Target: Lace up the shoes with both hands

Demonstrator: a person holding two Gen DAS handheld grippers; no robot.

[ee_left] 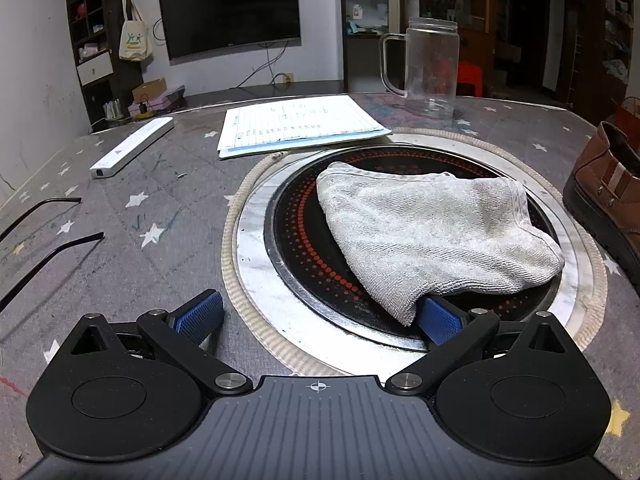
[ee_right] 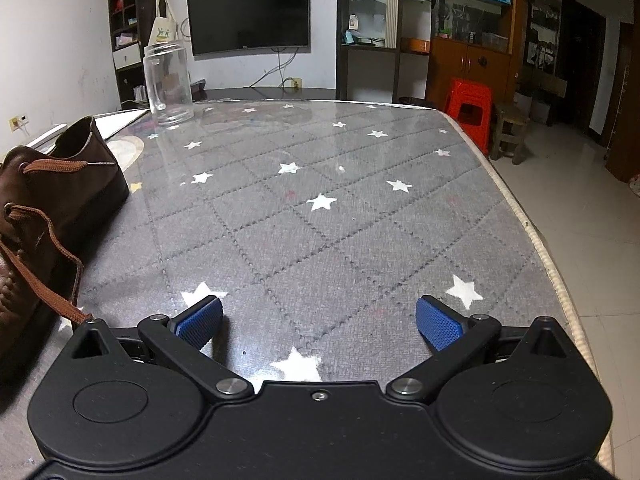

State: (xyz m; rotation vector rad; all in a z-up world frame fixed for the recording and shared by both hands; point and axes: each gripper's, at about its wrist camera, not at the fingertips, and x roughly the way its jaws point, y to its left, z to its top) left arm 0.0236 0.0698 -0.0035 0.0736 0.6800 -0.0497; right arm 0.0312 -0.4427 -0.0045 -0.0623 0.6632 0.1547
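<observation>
Both grippers, left [ee_left: 320,318] and right [ee_right: 320,322], are gaping wide, holding nothing; the shoe's [ee_right: 48,216] limp, thin lace [ee_right: 38,276] is likely begging a pinch near its tip.

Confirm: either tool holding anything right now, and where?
Nothing held. Left tool is open, the cloth only overlapping one pad. Right tool is open over bare table.

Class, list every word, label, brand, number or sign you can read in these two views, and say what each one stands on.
None can be quoted with certainty.
Lined paper: handwriting, too small to read.
Tote bag: coloured figure logo, its lettering blurred.
Television: small mark on the lower bezel, too small to read.
White bar: a small triangle sign, no words.
Shelf boxes: labels blurred.
</observation>
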